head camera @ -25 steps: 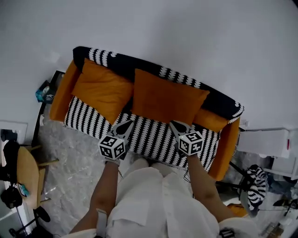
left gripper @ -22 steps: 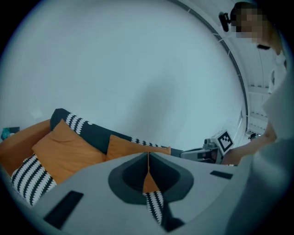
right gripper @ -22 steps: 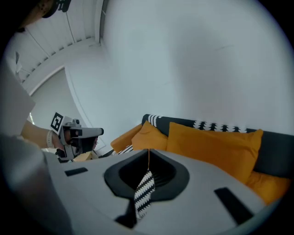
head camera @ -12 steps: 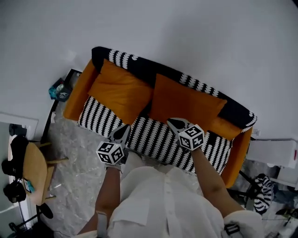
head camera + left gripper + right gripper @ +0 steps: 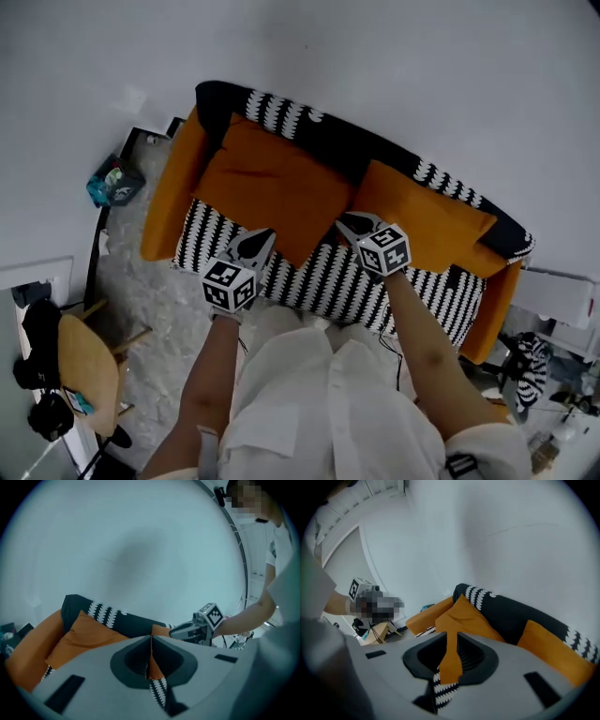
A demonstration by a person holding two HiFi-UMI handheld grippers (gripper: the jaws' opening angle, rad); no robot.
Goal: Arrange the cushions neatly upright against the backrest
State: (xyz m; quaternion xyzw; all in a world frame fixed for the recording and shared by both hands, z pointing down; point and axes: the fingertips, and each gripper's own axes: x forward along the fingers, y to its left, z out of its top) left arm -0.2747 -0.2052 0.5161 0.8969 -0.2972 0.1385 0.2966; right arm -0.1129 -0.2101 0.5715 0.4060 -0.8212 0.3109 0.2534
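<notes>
1. Light: bright, even and diffuse in the head view; no glare spots.
2. Shadows: soft only; one faint grey patch on the wall (image 5: 136, 559) in the left gripper view.
3. Colour: both gripper views dimmer, with a cool bluish cast.
4. Distortion: strong fisheye; the sofa (image 5: 172, 192) bows in the head view; gripper views ringed by black corners.
5. Focus: close foreground of both gripper views soft.

- I see bare striped seat (image 5: 319, 281) in front of both cushions, open for reaching across.
- Left cushion (image 5: 272, 183) and right cushion (image 5: 427, 220) nearly meet, masking most of the backrest (image 5: 375, 155).
- Armrests (image 5: 173, 192) close both ends; the wall (image 5: 375, 56) stands behind.
- Floor (image 5: 159, 300) lies free up to the table (image 5: 89, 370).
</notes>
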